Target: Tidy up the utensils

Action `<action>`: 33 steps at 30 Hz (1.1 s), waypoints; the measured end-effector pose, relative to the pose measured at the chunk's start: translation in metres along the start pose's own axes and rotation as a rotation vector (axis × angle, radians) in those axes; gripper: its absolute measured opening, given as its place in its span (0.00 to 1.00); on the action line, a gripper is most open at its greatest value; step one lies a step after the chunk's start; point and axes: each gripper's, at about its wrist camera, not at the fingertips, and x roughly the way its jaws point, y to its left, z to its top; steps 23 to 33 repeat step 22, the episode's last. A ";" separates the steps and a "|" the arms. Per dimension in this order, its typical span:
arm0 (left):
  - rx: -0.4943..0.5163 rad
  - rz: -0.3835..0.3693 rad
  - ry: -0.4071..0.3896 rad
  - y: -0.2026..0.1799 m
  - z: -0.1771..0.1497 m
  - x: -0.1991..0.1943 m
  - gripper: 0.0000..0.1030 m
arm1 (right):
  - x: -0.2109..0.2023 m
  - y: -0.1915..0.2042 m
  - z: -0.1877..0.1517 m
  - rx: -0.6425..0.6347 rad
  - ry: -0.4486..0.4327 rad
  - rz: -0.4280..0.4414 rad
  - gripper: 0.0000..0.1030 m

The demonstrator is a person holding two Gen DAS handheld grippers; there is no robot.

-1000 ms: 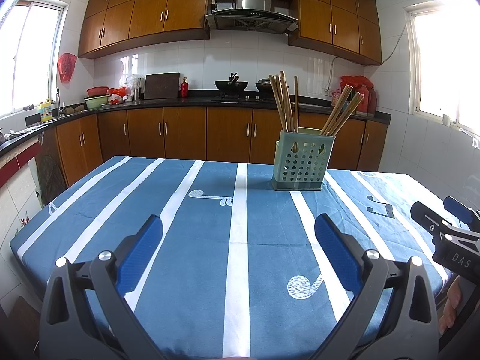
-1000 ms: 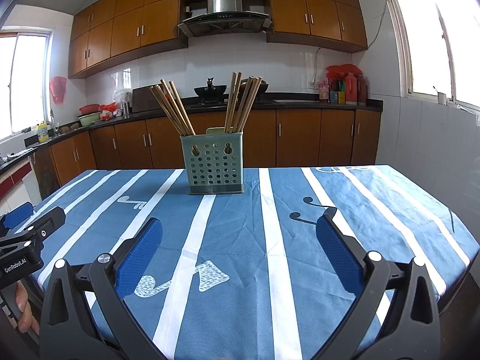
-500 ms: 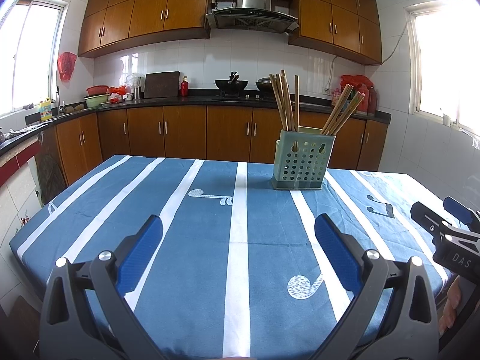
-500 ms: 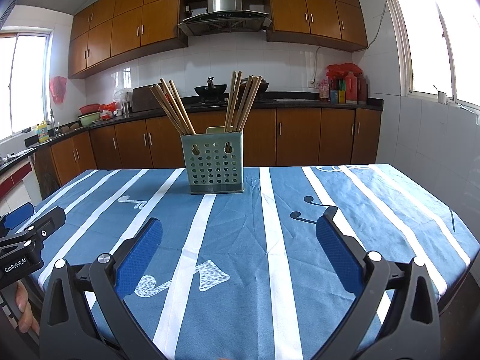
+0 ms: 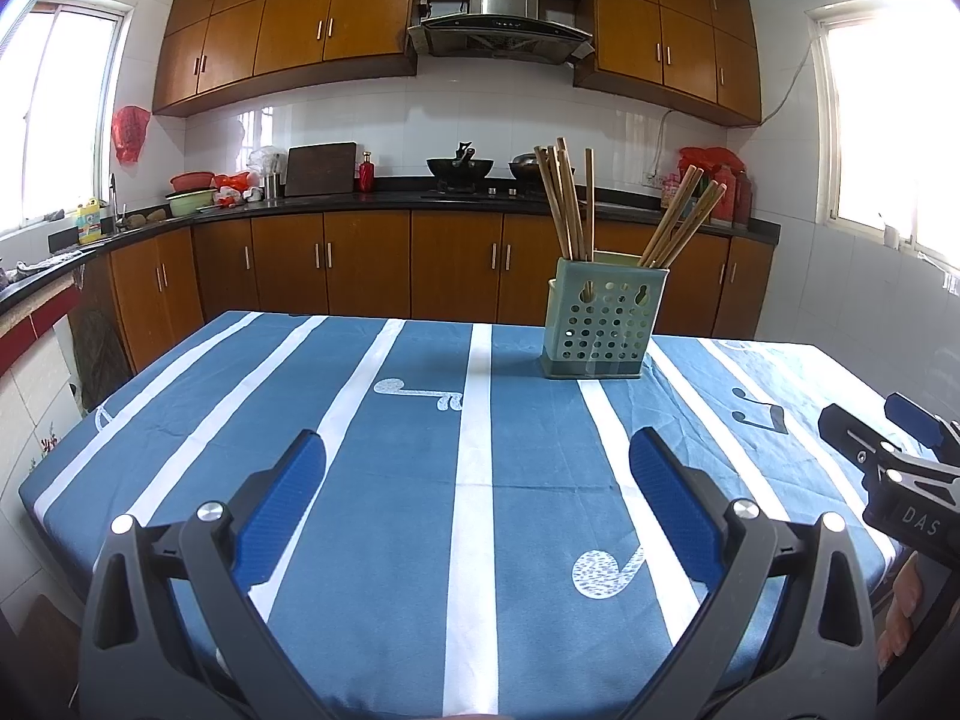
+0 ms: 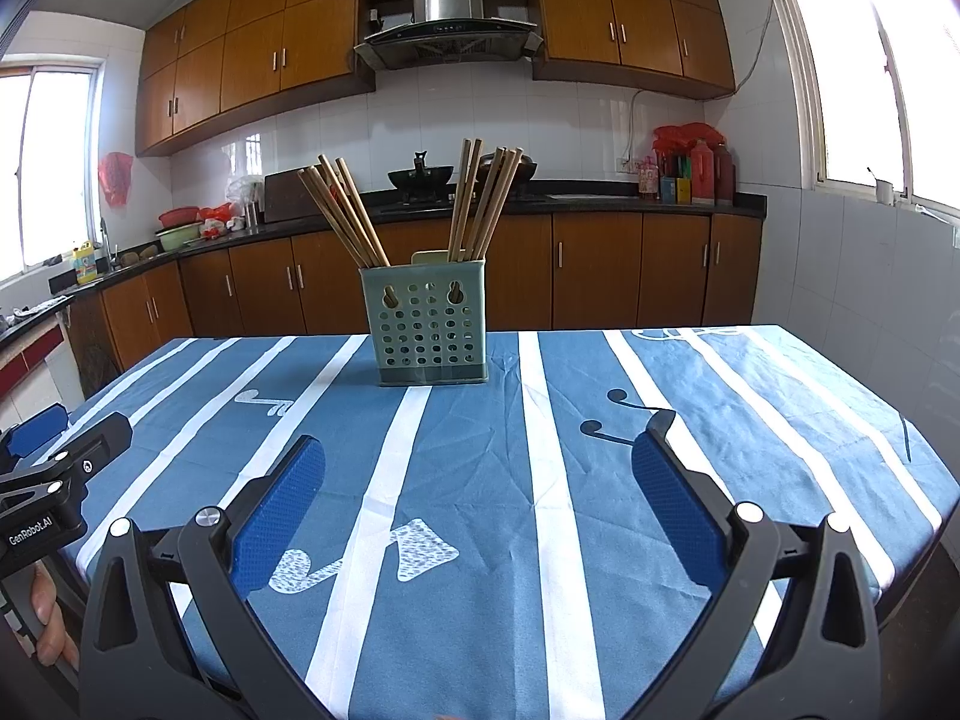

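Observation:
A pale green perforated utensil holder (image 5: 603, 324) (image 6: 427, 324) stands upright on the far part of the blue striped tablecloth (image 5: 420, 450) (image 6: 600, 420). Two bunches of wooden chopsticks (image 5: 567, 204) (image 6: 348, 213) lean out of its compartments, one left, one right (image 5: 681, 216) (image 6: 483, 201). My left gripper (image 5: 477, 483) hovers open over the near table edge, nothing between its blue pads. My right gripper (image 6: 480, 483) is likewise open and holds nothing. Each gripper shows at the edge of the other's view: the right gripper (image 5: 888, 468), the left gripper (image 6: 54, 468), held by a hand.
Wooden kitchen cabinets (image 5: 360, 264) and a dark countertop (image 5: 360, 186) with a wok, bowls and bottles run behind the table. Tiled walls and windows flank both sides. The tablecloth's right edge (image 6: 924, 480) drops off near my right gripper.

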 end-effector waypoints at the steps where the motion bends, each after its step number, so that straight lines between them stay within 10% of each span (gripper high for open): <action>1: 0.000 0.000 0.000 0.000 0.000 0.000 0.96 | 0.000 0.000 0.000 0.000 0.000 0.000 0.98; 33: 0.003 0.002 -0.001 0.003 0.002 0.000 0.96 | -0.001 0.000 0.001 0.003 0.002 0.001 0.98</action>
